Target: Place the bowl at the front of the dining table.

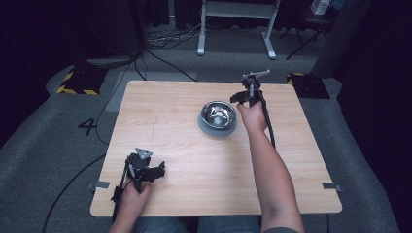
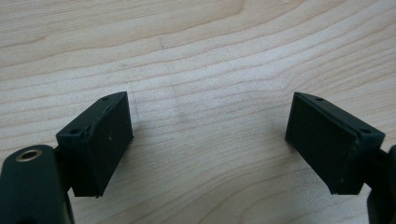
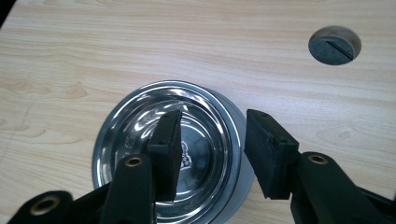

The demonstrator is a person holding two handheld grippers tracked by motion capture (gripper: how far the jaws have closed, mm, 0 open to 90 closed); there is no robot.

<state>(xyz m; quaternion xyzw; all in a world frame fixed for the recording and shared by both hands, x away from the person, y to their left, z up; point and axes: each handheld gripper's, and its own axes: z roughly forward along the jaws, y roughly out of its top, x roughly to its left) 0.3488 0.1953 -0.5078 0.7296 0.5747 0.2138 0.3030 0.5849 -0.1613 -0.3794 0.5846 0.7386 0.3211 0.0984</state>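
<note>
Steel bowl (image 1: 218,116) upright on the table, right gripper (image 3: 212,151) above it and empty

The bowl stands mouth up right of the table's (image 1: 160,126) centre; being round, it has no long axis. Your right gripper's jaws are half spread, one over the basin and one outside the rim, gripping nothing, so I judge the bowl set down and little left. Your left gripper (image 2: 208,140) rests at the near left corner, jaws spread wide over bare wood

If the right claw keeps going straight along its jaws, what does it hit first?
Most likely the round shiny steel bowl: the right claw is open, straddling its near rim, one jaw over the basin, one outside. Height above it is unclear.
</note>
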